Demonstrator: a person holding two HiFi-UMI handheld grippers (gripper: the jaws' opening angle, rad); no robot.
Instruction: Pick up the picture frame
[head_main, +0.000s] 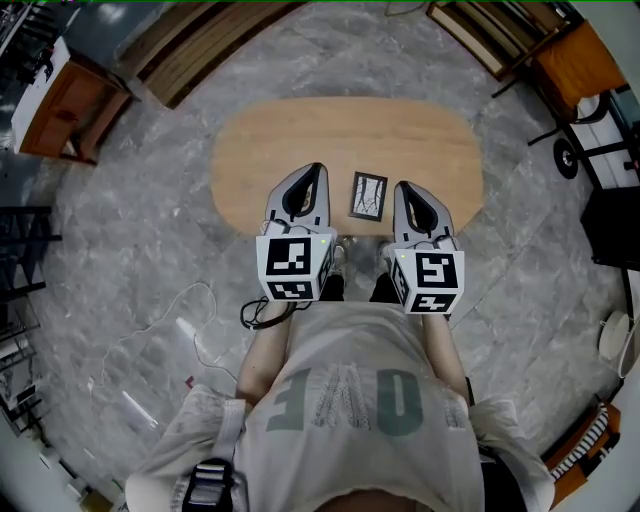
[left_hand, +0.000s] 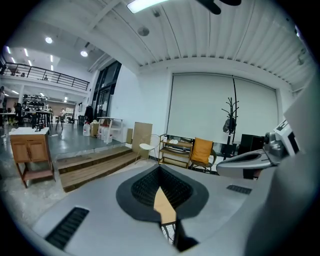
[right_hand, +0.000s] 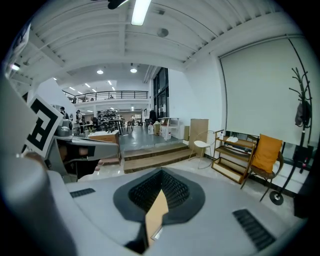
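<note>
Frame (head_main: 368, 195) lies flat on table (head_main: 300, 140), near front edge, btw. both grippers, touching neither. We judge task at approach stage: no grasp yet; closing in, gripping and lifting are left to do. L to R: left gripper (head_main: 314, 176) just beside frame, jaws pressed together, nothing btw. them; frame; right gripper (head_main: 403, 190) just beside it, jaws likewise together, empty. Jaws must spread before any grasp. We see no containers on table.
</note>
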